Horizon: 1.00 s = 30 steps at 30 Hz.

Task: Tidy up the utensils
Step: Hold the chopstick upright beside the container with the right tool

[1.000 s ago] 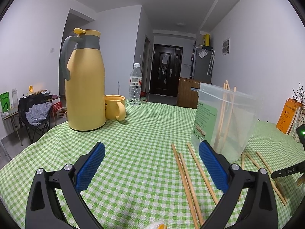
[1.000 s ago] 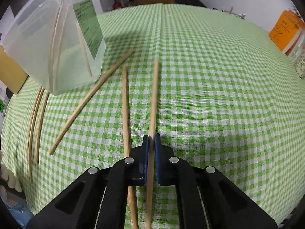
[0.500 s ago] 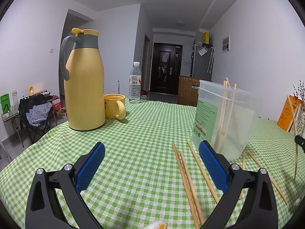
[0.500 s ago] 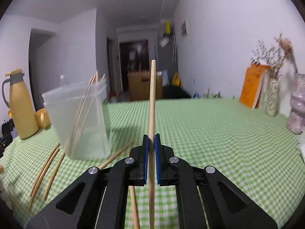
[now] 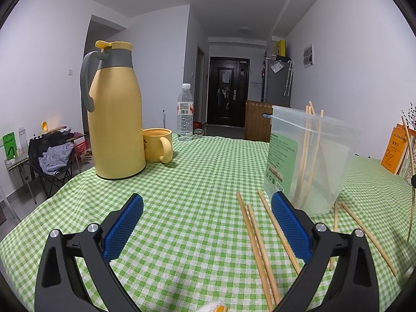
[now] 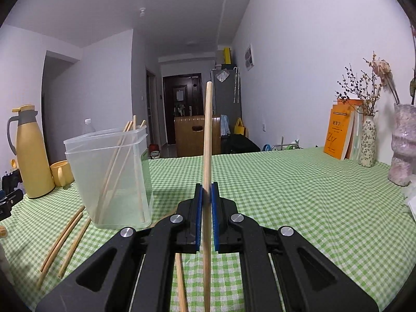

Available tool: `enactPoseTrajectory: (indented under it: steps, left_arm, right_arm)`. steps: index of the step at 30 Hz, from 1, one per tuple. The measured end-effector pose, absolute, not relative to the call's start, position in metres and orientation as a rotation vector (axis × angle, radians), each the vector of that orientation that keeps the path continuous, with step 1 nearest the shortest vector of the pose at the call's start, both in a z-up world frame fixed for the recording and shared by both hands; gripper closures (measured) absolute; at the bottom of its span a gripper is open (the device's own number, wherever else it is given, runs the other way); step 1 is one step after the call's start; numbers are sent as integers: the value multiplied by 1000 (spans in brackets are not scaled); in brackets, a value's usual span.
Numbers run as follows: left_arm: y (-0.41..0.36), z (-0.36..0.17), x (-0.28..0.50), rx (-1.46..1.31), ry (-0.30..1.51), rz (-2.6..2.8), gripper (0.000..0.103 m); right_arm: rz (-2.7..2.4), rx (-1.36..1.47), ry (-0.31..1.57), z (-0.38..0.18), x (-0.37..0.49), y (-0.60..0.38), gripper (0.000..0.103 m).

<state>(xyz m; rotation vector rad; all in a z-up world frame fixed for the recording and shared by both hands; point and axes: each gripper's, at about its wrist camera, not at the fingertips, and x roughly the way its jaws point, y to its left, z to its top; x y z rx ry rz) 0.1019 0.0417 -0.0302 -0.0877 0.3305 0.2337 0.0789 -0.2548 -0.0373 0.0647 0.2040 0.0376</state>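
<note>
Your table [image 5: 197, 171], under green checked cloth, carries everything; the clear plastic container [image 6: 109, 176] serves as landmark. The container stands upright on the cloth and holds three or so chopsticks [image 6: 114, 166] that lean against its rim.

Far to the container's left stands the yellow thermos jug [image 5: 115, 111], with the yellow mug [image 5: 157, 148] touching or just beside its base and a water bottle [image 5: 185, 111] behind them. Far to the container's right, by the wall, stand orange books [image 6: 338, 130] and two vases [image 6: 368, 140] with dried stems.

Your right claw [image 6: 207, 205] is clamped on a single chopstick [image 6: 208, 135], held nearly upright, to the right of the container and apart from it; its top end rises above the container's rim.

Your left claw [image 5: 206, 223] stands apart, empty, low over the cloth, in front of the container.

Loose chopsticks [image 5: 257, 241] lie flat on the cloth in front of the container, a few more [image 5: 364, 231] at its other front corner.
</note>
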Motion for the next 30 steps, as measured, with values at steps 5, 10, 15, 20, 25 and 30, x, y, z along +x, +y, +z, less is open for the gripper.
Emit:
enactPoseTrajectory:
  steps: [5, 10, 15, 20, 25, 30]
  left_arm:
    - [42, -31, 102, -88, 330, 237, 7]
    - [42, -31, 102, -88, 329, 237, 7]
    - [42, -30, 102, -89, 329, 236, 7]
    - [42, -31, 102, -88, 330, 236, 7]
    - [42, -30, 102, -88, 330, 236, 7]
    - [42, -30, 102, -86, 332, 239, 7]
  right_arm:
    - [40, 65, 192, -37, 76, -256, 96]
    - [42, 63, 192, -37, 76, -255, 96]
    - [40, 63, 191, -37, 75, -254, 96]
    - [39, 63, 191, -37, 75, -255, 96]
    - [41, 61, 192, -37, 75, -254, 96]
    - [41, 61, 192, -37, 75, -254, 96]
